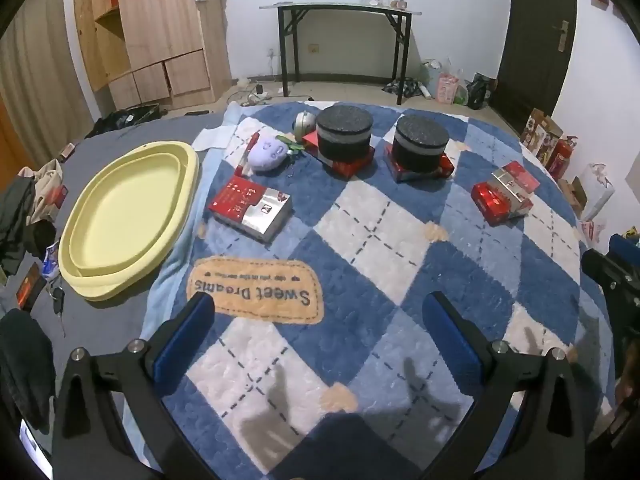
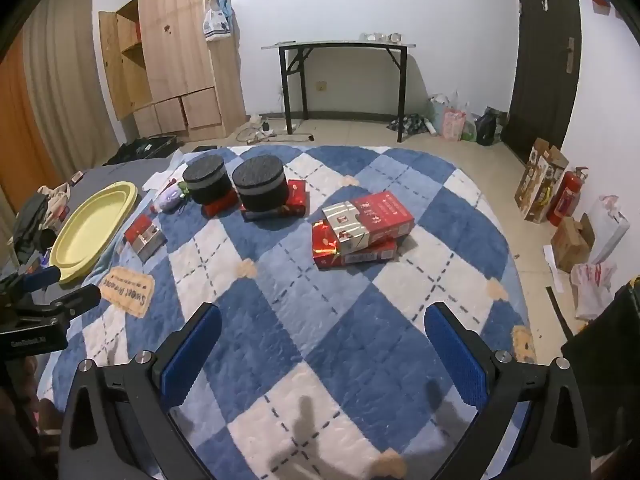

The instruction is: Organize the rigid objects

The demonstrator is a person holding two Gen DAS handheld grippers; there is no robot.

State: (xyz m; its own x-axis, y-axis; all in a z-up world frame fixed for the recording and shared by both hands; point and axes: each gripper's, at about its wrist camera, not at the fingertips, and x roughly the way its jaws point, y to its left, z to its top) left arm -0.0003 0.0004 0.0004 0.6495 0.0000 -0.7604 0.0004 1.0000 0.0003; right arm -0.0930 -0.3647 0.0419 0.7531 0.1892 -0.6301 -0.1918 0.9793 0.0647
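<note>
Both hand-held grippers, left point(image 1: 320, 316) and right point(image 2: 324, 328), spread wide, holding nothing; red boxes point(image 2: 362, 226) stacked on blanket point(image 2: 320, 320); probably stiff, light cardboard, slick wrap; best gripped across narrow sides.

Wardrobe point(image 2: 176, 52), folding table point(image 2: 340, 46), perhaps extinguisher point(image 2: 566, 196)

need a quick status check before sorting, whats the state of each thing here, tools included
left tool: open, empty
right tool: open, empty
yellow tray: empty, on the grey cover beside the rug
two black round boxes: lids on, each atop a red box
pair of red boxes: stacked, top one askew
single red box: lying flat, alone
wardrobe: door open
</note>
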